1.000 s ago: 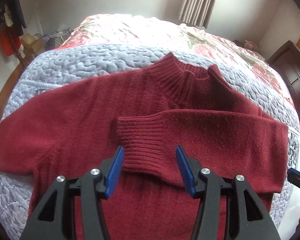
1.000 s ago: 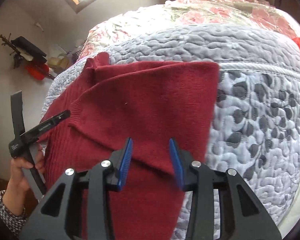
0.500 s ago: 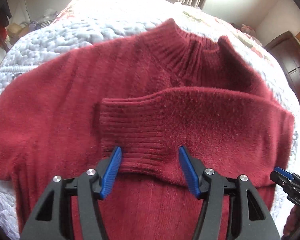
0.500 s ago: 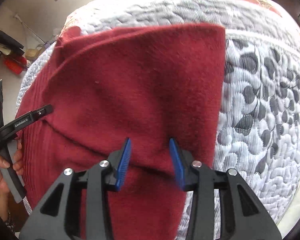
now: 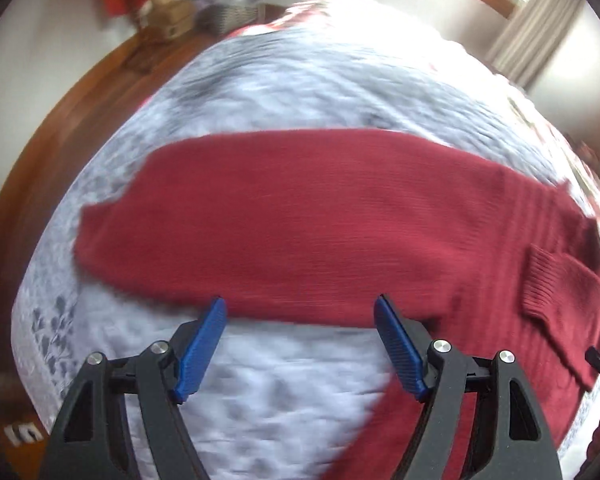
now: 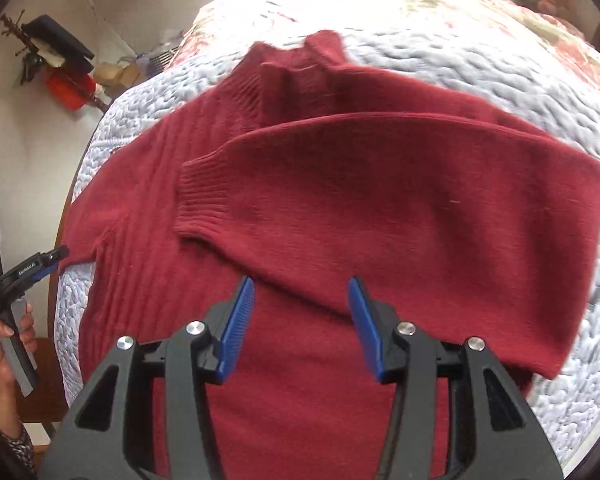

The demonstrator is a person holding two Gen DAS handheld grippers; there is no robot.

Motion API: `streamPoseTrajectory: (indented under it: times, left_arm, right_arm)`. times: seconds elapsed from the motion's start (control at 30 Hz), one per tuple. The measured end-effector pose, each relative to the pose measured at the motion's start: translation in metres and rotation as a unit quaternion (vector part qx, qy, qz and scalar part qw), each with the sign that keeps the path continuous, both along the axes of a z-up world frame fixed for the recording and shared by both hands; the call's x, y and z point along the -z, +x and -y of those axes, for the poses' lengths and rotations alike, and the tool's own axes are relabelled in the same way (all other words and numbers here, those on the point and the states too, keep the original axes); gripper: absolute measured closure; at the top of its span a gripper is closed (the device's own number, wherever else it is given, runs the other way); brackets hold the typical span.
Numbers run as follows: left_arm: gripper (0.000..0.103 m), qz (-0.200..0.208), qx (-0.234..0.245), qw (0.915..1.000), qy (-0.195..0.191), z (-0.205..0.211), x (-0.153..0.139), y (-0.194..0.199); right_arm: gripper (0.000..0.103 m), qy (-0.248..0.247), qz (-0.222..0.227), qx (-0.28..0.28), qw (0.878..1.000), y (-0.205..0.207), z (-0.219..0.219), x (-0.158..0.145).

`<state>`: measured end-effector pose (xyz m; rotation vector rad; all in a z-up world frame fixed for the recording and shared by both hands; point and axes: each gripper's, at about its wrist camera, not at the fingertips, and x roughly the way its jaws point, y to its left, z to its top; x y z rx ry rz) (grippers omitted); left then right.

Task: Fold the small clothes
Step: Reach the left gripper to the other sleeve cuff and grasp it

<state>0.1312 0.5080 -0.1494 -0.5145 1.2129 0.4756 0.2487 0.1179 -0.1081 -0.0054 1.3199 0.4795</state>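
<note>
Dark red knit sweater (image 6: 340, 216) lies flat on a pale grey quilted bedspread (image 6: 500, 80), filling the centre of the right wrist view, ribbed collar (image 6: 296, 64) toward the top of the frame. One sleeve is folded across the chest, its ribbed cuff (image 6: 200, 196) left of centre. Right gripper (image 6: 300, 324) sits at lower centre, blue pads spread wide, nothing between them; the folded sleeve's lower edge lies just beyond the tips. At far left of the same view a hand (image 6: 4, 352) holds the left gripper (image 6: 52, 262), tips near the sweater's left edge; contact cannot be told. Left wrist view is motion-blurred: left gripper (image 5: 300, 344) at lower centre, pads spread apart, empty, over bare quilt (image 5: 280, 400). The other sleeve (image 5: 280, 232) stretches as a band across the middle of that frame, its near edge just beyond the fingertips. The folded cuff (image 5: 548, 284) shows at right. Floral cover (image 6: 560, 40) at upper right, wooden bed frame (image 5: 60, 132) at left.
</note>
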Motion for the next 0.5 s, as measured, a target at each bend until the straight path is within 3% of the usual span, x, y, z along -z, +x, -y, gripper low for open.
streamPoseTrajectory:
  times: [0.1, 0.2, 0.33, 0.5]
  left_arm:
    - [0.026, -0.002, -0.062, 0.9973, -0.039, -0.055, 0.016, -0.038]
    - [0.027, 0.011, -0.124, 0.9893, -0.076, -0.104, 0.031, -0.075]
    - [0.031, 0.022, -0.174, 0.9769, -0.123, -0.144, 0.059, -0.084]
    - [0.030, 0.048, -0.206, 0.9661, -0.148, -0.171, 0.082, -0.082]
  right_arm:
    - [0.052, -0.006, 0.003, -0.015, 1.000, 0.005, -0.025, 0.007]
    - [0.052, -0.016, 0.005, -0.026, 1.000, 0.006, -0.045, 0.010]
    - [0.051, -0.028, 0.007, -0.032, 0.999, 0.007, -0.063, 0.012]
    - [0.051, -0.046, 0.010, -0.041, 0.998, 0.005, -0.074, 0.017]
